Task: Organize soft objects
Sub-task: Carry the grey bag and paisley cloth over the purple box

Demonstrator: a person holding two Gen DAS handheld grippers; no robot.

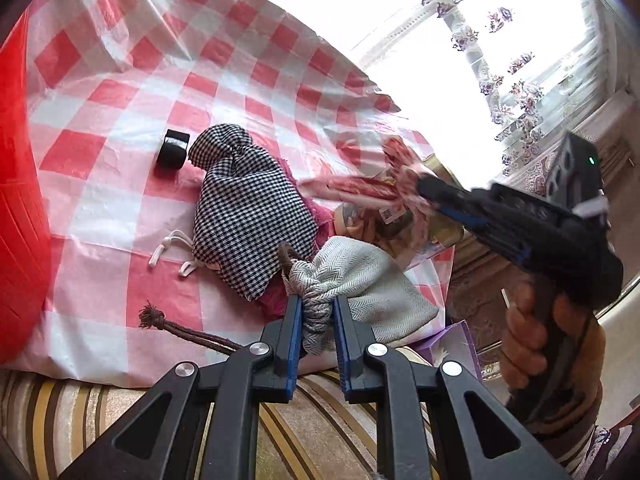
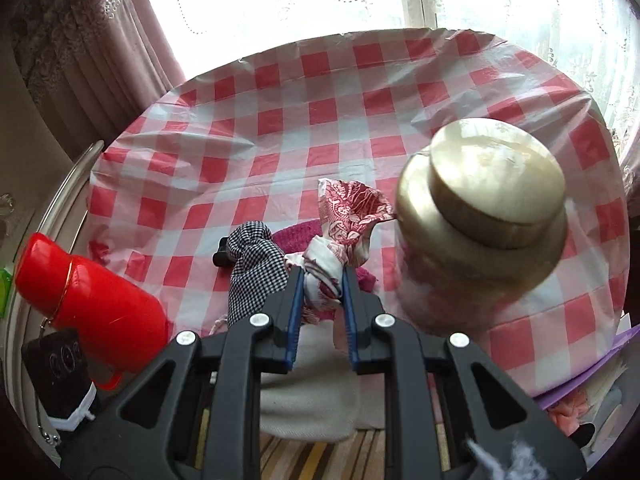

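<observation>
Left tongs (image 1: 317, 312) clamped narrow on gathered neck of grey herringbone pouch (image 1: 372, 280), at near edge of checked worktop (image 1: 120, 216). Right tongs (image 2: 320, 280) pinched on knotted neck of red paisley pouch (image 2: 348, 208), which hangs lifted above worktop, right of left tongs. Black-white houndstooth pouch (image 1: 248, 220) lies free, long axis running away from left tongs, just beyond grey pouch. Left hand nearer it, but both tongs are full. Gold-lidded jar (image 2: 488, 184) just right of paisley pouch.

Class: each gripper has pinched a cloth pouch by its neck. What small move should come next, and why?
Probably lift the right gripper a little higher: its jaws pinch the red-patterned cloth pouch, which hangs close to the gold-lidded jar, while the left gripper holds the grey herringbone pouch.
</observation>
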